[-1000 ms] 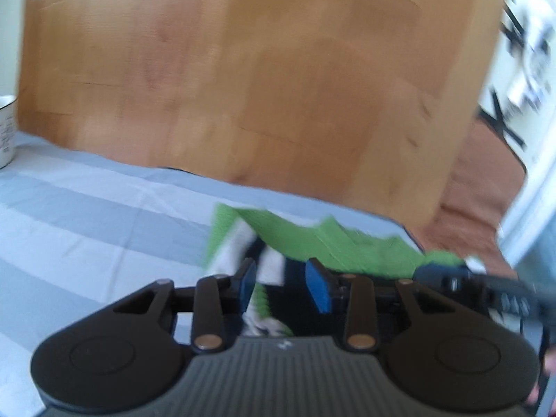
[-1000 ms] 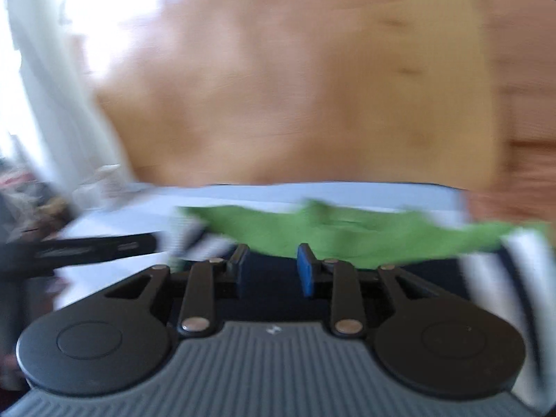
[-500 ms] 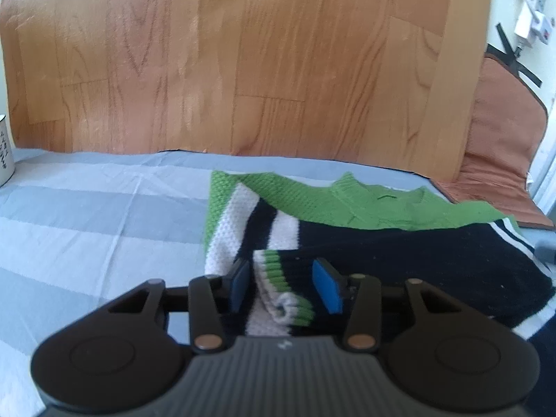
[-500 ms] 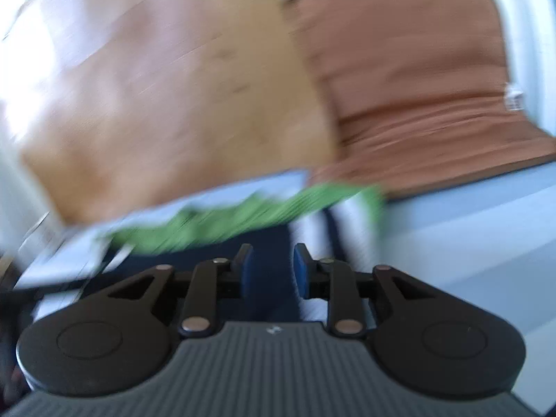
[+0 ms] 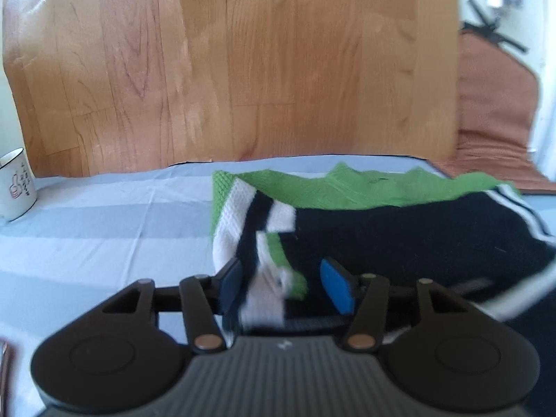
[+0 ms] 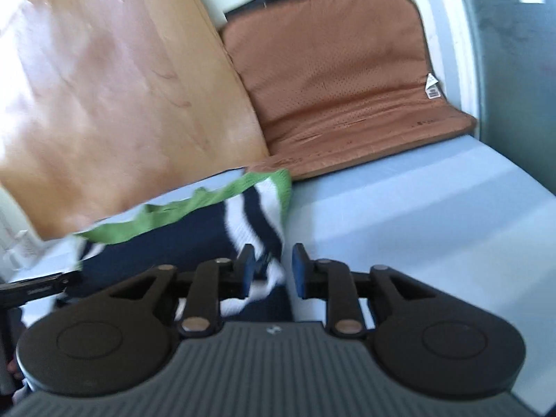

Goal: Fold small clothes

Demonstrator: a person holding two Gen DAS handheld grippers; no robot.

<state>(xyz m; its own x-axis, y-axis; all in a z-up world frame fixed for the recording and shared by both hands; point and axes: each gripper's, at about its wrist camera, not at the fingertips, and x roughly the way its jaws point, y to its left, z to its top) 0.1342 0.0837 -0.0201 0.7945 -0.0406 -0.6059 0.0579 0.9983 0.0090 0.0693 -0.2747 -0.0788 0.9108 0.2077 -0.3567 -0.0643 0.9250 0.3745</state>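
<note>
A small knitted sweater [image 5: 399,229], black with green and white stripes, lies on the blue-grey striped sheet [image 5: 104,215]. My left gripper [image 5: 283,283] is open at the sweater's left side, its blue pads on either side of a rolled striped cuff [image 5: 274,278]. In the right wrist view the same sweater [image 6: 194,229] lies ahead and to the left. My right gripper [image 6: 272,271] is open at the sweater's striped right edge [image 6: 264,222], the cloth between and just left of the pads. Neither gripper is closed on the cloth.
A white enamel mug [image 5: 15,184] stands at the far left on the sheet. A wooden board [image 5: 243,69] rises behind the bed. A brown cushion [image 6: 347,87] lies at the back right. The left gripper's tool [image 6: 34,290] shows at the right view's left edge.
My left gripper has moved in over the sweater's rolled cuff and opened wider. My right gripper has swung right along the sweater to its striped right edge.
</note>
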